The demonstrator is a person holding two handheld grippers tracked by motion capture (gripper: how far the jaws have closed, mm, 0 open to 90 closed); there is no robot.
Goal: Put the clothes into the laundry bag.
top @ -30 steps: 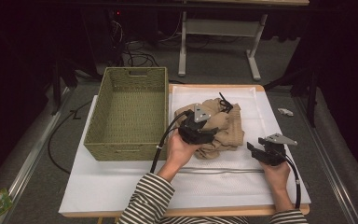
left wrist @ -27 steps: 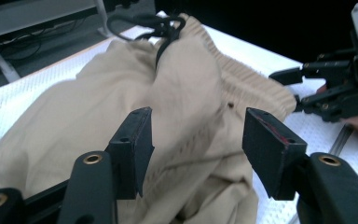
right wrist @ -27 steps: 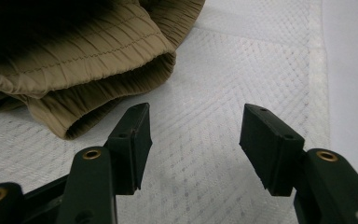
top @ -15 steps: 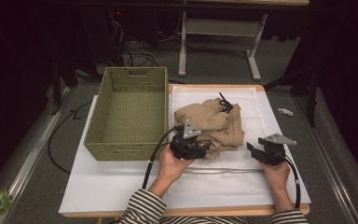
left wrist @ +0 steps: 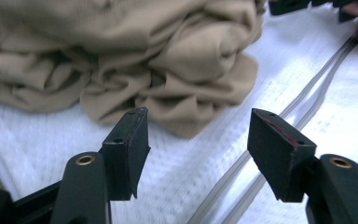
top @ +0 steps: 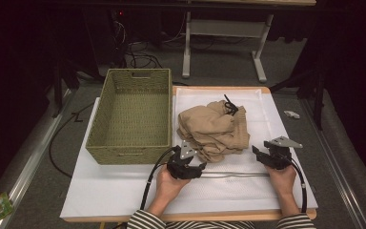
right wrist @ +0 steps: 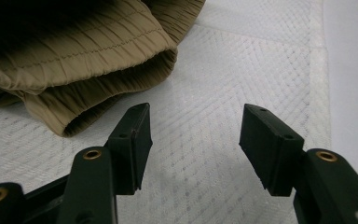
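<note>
We're at the reach-in step: tan garment (top: 214,130) sits bunched on the white mat (top: 228,188), just right of the wicker basket (top: 133,119), which has nothing in it. Looks like the job is getting that garment handled, maybe into the basket, but nothing is grasped yet.

Left gripper (top: 187,164) sits low at the garment's near edge, jaws spread and nothing between them; in the left gripper view the folded hem lies just ahead of the pads (left wrist: 130,149). Right gripper (top: 272,155) rests on the mat near the garment's right side, jaws released too, with a ribbed cuff (right wrist: 121,70) just ahead and to one side of them.

Next move, we judge: push the left jaws forward onto the nearest fold and clamp through enough layers. The cloth is soft and bunched, so a shallow bite could slip.

Versus a second ago: the left hand was up over the garment's middle, and now it's down at the front edge, closer to the person. Its jaws have just been opening a bit, empty. Right gripper hasn't moved. The garment lies the same.
</note>
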